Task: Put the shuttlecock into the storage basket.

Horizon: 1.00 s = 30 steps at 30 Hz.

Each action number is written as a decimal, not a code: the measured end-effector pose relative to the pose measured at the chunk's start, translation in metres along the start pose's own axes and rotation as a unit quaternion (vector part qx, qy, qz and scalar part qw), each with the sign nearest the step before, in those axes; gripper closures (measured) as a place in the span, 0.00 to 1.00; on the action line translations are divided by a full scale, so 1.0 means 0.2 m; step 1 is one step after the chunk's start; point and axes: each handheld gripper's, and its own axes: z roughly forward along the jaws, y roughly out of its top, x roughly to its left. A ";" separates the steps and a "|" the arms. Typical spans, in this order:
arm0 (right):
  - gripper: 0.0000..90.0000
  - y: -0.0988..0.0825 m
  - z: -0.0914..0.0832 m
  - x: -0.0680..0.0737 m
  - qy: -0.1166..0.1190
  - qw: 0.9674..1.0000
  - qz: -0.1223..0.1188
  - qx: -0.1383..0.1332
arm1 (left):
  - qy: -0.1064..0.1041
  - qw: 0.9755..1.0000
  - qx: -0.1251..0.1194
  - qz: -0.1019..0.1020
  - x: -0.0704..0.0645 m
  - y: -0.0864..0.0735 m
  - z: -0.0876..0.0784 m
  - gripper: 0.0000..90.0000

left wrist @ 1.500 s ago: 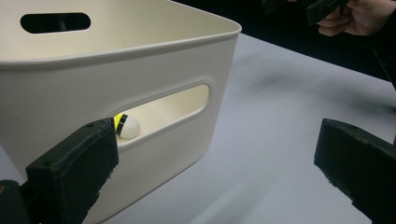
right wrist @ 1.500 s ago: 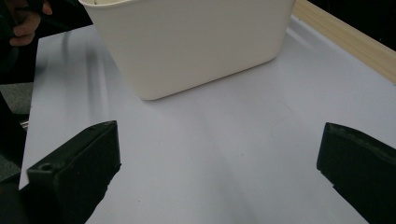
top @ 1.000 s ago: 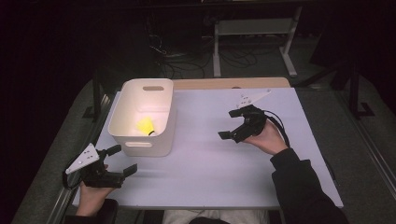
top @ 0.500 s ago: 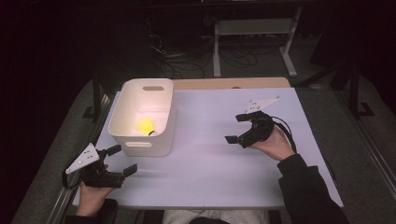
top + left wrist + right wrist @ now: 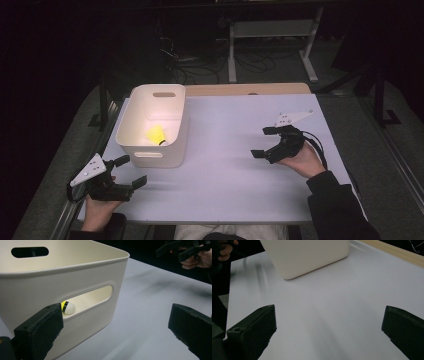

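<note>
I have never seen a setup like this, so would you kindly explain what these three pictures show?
There is no robot here: a person holds a two-jaw gripper in each hand. The high view looks down on the table. The left gripper is at its near left corner and the right gripper on the right side. Each of the other two pictures comes from a camera riding on one gripper, looking along its black jaws. A white bin stands on the table, with a yellow shuttlecock inside. Both grippers are open and hold nothing.
</note>
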 end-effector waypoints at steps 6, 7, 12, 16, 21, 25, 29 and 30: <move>0.00 -0.06 -0.04 -0.01 -0.009 1.000 0.009 0.000 | 0.000 1.000 -0.001 -0.001 0.00 0.00 0.00 0.00; 0.00 -0.07 -0.04 -0.01 -0.010 1.000 0.010 0.000 | 0.000 1.000 -0.001 -0.001 0.00 0.00 0.00 0.00; 0.00 -0.11 -0.08 -0.01 -0.019 1.000 0.009 0.002 | 0.000 1.000 0.000 -0.001 0.00 0.00 0.00 0.00; 0.00 -0.15 -0.11 -0.01 -0.026 1.000 0.011 -0.006 | 0.000 1.000 -0.001 -0.001 0.00 0.00 0.00 0.00; 0.00 -0.20 -0.15 -0.01 -0.034 0.999 0.017 -0.009 | 0.001 1.000 -0.001 -0.001 0.00 0.00 0.00 0.00; 0.00 -0.24 -0.17 -0.01 -0.043 0.999 0.021 -0.007 | 0.001 1.000 -0.001 -0.001 0.00 0.00 0.00 0.00; 0.00 -0.28 -0.19 0.00 -0.054 0.998 0.025 -0.009 | 0.001 1.000 -0.002 -0.001 0.00 0.00 0.00 0.00; 0.00 -0.29 -0.20 0.00 -0.055 0.998 0.026 -0.012 | 0.001 1.000 -0.002 -0.001 0.00 0.00 0.00 0.00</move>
